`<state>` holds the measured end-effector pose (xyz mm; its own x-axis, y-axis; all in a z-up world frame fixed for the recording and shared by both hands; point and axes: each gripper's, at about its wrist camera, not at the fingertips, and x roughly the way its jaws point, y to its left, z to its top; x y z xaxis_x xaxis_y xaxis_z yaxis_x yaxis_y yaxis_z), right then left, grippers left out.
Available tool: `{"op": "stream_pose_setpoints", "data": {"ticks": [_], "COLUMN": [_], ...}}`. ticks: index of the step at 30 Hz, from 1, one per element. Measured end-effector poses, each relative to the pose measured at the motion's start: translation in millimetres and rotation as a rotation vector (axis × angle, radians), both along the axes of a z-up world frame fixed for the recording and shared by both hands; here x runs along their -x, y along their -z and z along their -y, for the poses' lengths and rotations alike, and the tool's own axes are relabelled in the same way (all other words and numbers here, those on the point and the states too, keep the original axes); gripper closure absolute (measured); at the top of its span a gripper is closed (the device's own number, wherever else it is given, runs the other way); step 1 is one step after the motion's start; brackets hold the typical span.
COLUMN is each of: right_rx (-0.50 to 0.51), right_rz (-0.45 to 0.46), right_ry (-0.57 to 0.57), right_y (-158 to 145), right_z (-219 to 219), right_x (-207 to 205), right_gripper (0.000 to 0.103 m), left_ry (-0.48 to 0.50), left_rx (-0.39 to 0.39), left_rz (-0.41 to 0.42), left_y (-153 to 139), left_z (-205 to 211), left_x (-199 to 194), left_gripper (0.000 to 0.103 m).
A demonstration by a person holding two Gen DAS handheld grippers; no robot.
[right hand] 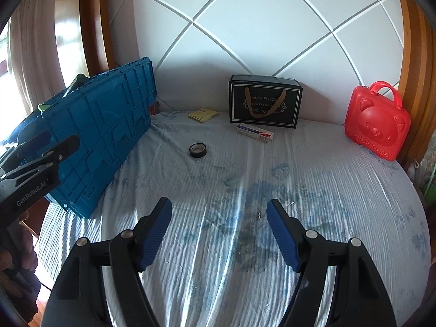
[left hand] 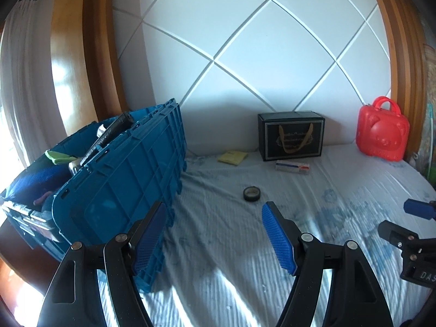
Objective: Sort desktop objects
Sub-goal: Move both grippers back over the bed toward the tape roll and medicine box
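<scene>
A black tape roll (left hand: 251, 193) (right hand: 198, 150) lies on the pale bedsheet. Behind it are a yellow notepad (left hand: 232, 157) (right hand: 203, 114), a small white carton (left hand: 292, 166) (right hand: 254, 132) and a black gift box (left hand: 290, 135) (right hand: 265, 100). A red bear-face case (left hand: 382, 133) (right hand: 377, 124) stands at the far right. A blue crate (left hand: 120, 179) (right hand: 92, 139) at the left holds several items. My left gripper (left hand: 214, 212) is open and empty, beside the crate. My right gripper (right hand: 219, 208) is open and empty over the sheet.
A white padded headboard (right hand: 245, 27) with a wooden frame rises behind the bed. Curtains (left hand: 19, 81) hang at the left. The right gripper's body shows at the right edge of the left wrist view (left hand: 408, 237).
</scene>
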<state>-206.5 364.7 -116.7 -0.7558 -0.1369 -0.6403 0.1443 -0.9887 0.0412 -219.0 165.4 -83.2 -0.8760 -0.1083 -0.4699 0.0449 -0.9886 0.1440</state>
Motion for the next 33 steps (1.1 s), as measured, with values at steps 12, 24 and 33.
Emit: {"op": "stream_pose_setpoints", "data": {"ticks": [12, 24, 33], "right_rx": [0.001, -0.048, -0.033], "right_rz": [0.002, 0.009, -0.013], "right_ry": [0.038, 0.052, -0.038], "right_y": [-4, -5, -10], "right_z": [23, 39, 75], "right_x": [-15, -13, 2], "right_gripper": [0.031, 0.031, 0.031], "left_ry": [0.070, 0.096, 0.009], "left_rx": [0.031, 0.028, 0.035], "left_rz": [0.000, -0.007, -0.020], "left_y": [-4, -7, -15], "left_z": [7, 16, 42], "left_x": [-15, -20, -27], "left_gripper": [0.031, 0.031, 0.031]}}
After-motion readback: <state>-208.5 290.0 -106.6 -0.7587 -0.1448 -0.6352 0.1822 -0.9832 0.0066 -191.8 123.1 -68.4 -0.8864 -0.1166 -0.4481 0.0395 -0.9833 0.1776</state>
